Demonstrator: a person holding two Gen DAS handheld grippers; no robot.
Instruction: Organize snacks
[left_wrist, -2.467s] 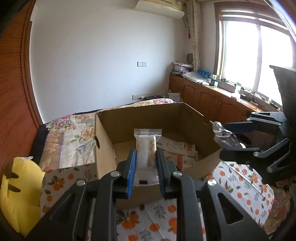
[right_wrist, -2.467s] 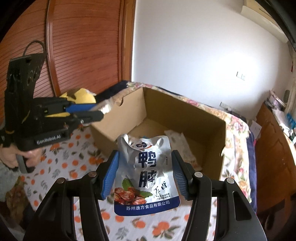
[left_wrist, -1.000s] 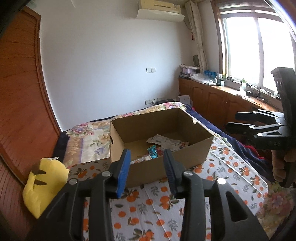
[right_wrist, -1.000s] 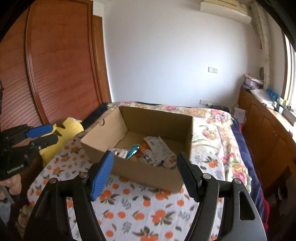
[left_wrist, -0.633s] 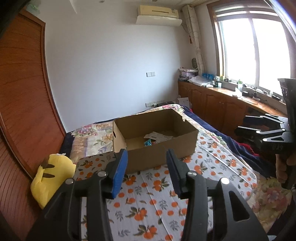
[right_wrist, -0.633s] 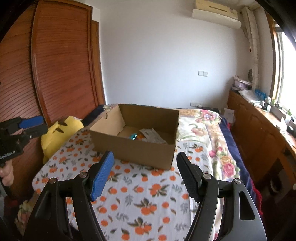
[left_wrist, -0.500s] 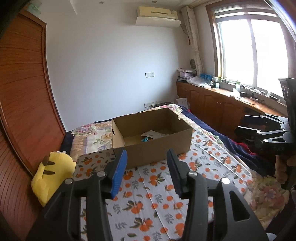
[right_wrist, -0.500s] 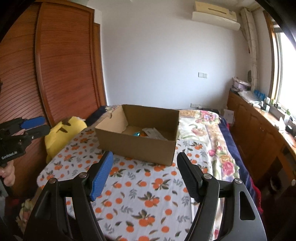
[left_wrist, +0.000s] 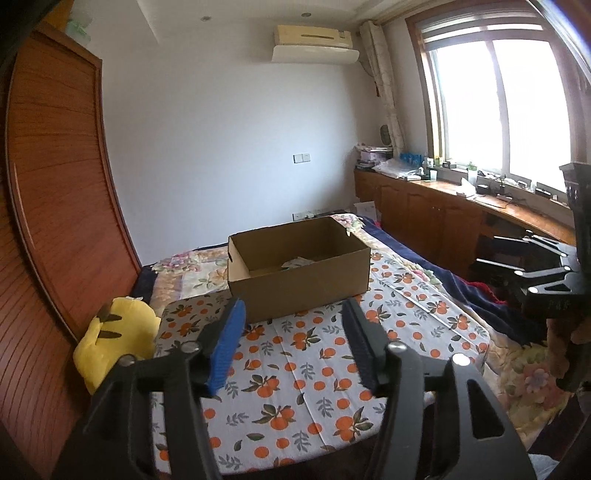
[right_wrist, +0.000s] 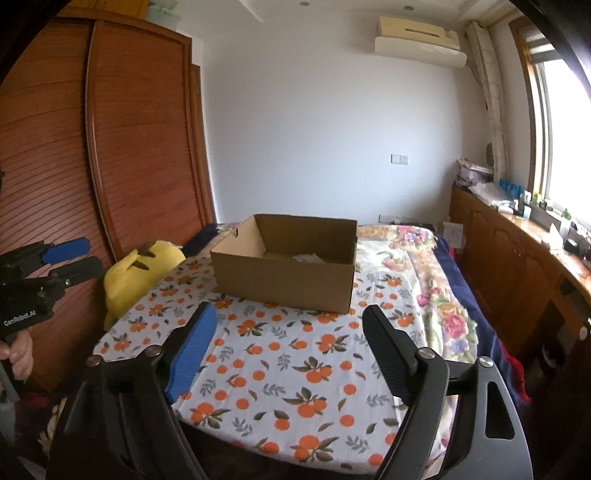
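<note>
An open cardboard box (left_wrist: 299, 273) stands on the orange-print cloth (left_wrist: 295, 369) on the bed; it also shows in the right wrist view (right_wrist: 284, 273). Snack packets (left_wrist: 297, 263) lie inside it, mostly hidden by the near wall, and a pale edge of them shows in the right wrist view (right_wrist: 308, 257). My left gripper (left_wrist: 293, 310) is open and empty, well back from the box. My right gripper (right_wrist: 288, 314) is open and empty, also well back. Each gripper shows at the edge of the other's view: the right one (left_wrist: 506, 264) and the left one (right_wrist: 86, 254).
A yellow plush toy (left_wrist: 114, 336) lies at the bed's left edge, also in the right wrist view (right_wrist: 144, 273). A wooden wardrobe (right_wrist: 92, 166) stands to the left. Low wooden cabinets (left_wrist: 443, 218) run under the window on the right.
Both grippers let go of their snack packets into the box, opened, and pulled far back and up from the box. The packets now lie inside it.
</note>
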